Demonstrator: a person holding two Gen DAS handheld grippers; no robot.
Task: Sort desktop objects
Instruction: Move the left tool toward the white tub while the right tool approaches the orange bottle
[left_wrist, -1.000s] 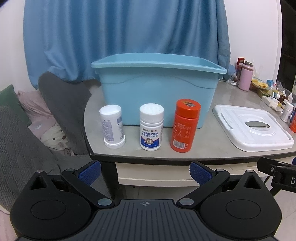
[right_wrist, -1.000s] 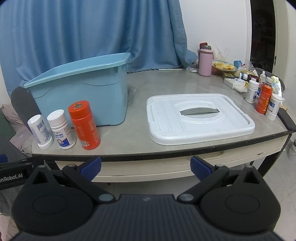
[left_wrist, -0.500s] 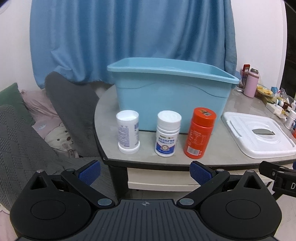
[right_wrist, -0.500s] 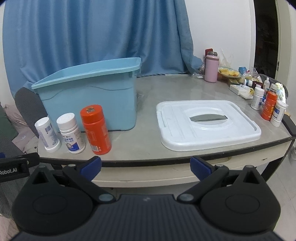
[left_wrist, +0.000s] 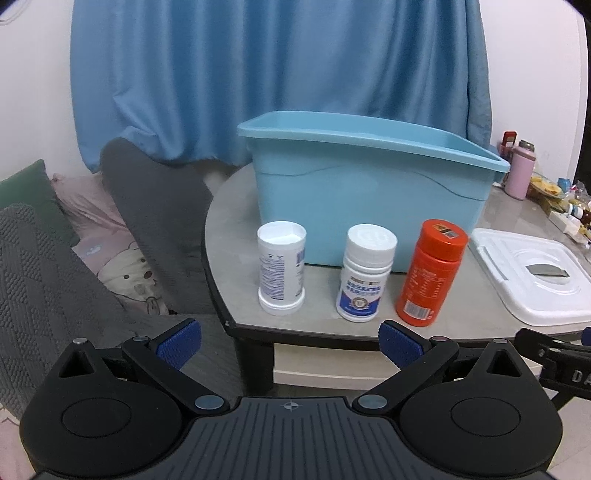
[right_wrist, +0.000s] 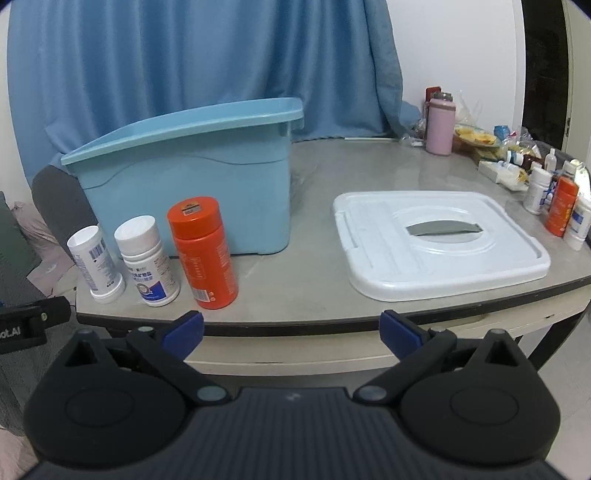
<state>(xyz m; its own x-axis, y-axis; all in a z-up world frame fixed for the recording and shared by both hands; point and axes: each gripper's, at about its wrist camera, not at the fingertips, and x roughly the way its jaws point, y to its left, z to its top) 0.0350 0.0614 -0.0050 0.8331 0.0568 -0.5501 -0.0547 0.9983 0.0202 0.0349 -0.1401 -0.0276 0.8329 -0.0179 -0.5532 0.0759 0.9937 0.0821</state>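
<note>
Black left gripper (left_wrist: 290, 341) level, spread, empty

Blue bin (left_wrist: 369, 206) inside hidden.

On the black body of my left claw (right_wrist: 22, 325), seen at the edge of my right camera, I read "ot.AI", cut off at the frame. On my right claw (left_wrist: 565, 365), seen from the left camera, only "D" and part of an "A" show. The print and barcodes on the three bottles' labels are too small to read.
</note>
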